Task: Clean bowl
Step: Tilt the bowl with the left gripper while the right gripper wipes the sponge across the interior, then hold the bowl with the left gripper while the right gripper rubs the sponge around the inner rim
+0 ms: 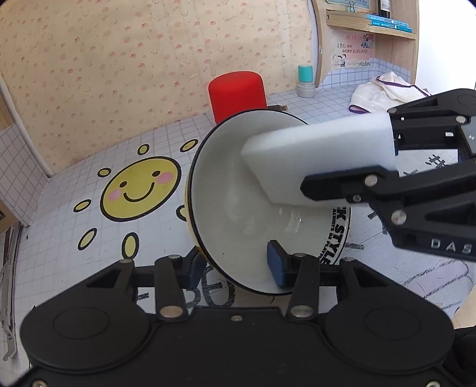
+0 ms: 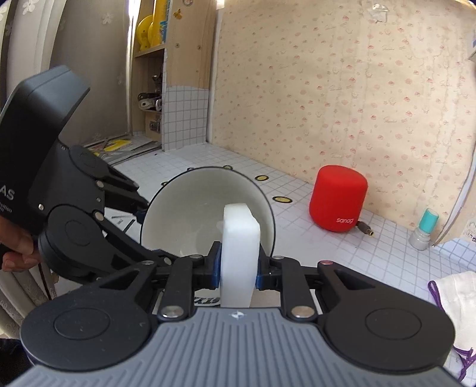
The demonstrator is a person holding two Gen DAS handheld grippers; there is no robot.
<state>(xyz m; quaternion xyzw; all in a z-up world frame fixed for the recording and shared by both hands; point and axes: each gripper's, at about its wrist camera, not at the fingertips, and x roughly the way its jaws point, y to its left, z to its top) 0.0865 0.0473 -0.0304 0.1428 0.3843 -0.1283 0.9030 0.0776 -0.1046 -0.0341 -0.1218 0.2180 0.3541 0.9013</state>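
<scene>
The bowl (image 1: 226,190), white inside with a black rim and yellow outside, is tipped on its side above the tiled tabletop. My left gripper (image 1: 238,265) is shut on the bowl's lower rim, one blue pad (image 1: 278,265) inside and the other outside. From the right, my right gripper (image 1: 348,154) is shut on a white sponge block (image 1: 312,148) whose far end reaches into the bowl's hollow. In the right wrist view the sponge (image 2: 239,238) stands on edge between the right gripper's (image 2: 239,265) blue pads, in front of the bowl (image 2: 193,214). A hand holds the left gripper (image 2: 148,232) at the left.
A red speaker (image 1: 236,92) (image 2: 339,199) stands behind the bowl near the papered wall. A teal-capped bottle (image 1: 305,80) (image 2: 424,229) stands further right. A white cloth with purple edging (image 1: 383,89) (image 2: 458,303) lies at the right. A sun sticker (image 1: 139,190) marks the tabletop. A wooden shelf (image 1: 372,23) rises behind.
</scene>
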